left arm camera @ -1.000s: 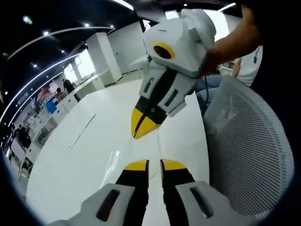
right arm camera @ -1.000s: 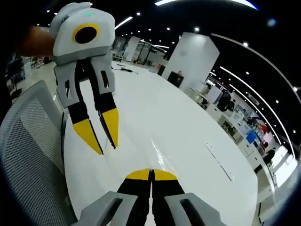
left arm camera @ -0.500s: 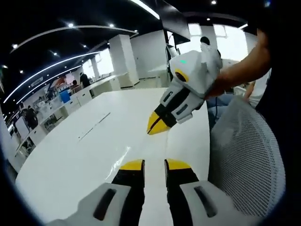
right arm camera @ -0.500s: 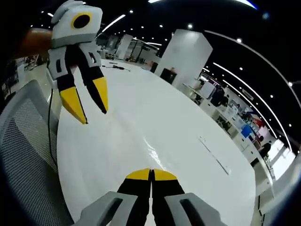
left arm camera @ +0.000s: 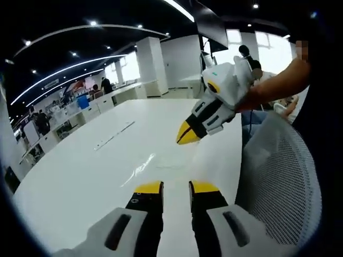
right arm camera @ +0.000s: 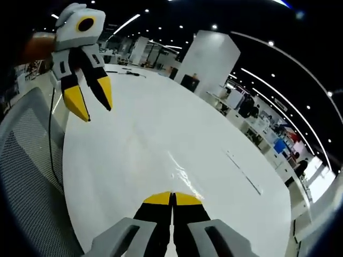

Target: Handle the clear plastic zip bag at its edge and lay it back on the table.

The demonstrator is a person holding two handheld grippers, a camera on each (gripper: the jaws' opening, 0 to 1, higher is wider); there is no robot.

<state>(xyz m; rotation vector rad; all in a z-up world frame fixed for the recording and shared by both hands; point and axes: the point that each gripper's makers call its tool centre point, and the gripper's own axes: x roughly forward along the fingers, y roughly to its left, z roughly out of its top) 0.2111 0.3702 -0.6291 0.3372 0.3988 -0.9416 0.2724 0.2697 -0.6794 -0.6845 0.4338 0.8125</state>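
Tough to spot the bag [left arm camera: 151, 165] here, being clear plastic on a glossy white table [left arm camera: 80, 176]. Best guess: that faint shiny streak with a pale outline lying flat on the tabletop, and honestly could be partly ceiling-light glare. Same streak in the right gripper view [right arm camera: 180, 174], sitting just past the shut yellow tips.

Left gripper [left arm camera: 174, 187] loose, jaws parted with a clear gap and nothing between them. Confirmed from the other side [right arm camera: 89, 100], where both yellow tips stand apart up in the air over the near table edge, beside the mesh chair [right arm camera: 27, 176].

Right gripper [right arm camera: 172, 198] clenched, tips pressed together. Nothing visibly pinched, though a thin clear film would barely show, so can't swear to it. Seen from the left [left arm camera: 185, 135], hanging above the table with the tips pointing down toward the streak.

Now the bit that matters for the next move: streak lies dead ahead of both sets of jaws, between the left tips and the right gripper's beak. Long axis seems to run away from the right jaws, roughly in line with them, and on a slant across the left view. Right side looks nearer by my reading, with the near end of the streak close to its tips. Would need to drop down and open up before grabbing that edge.
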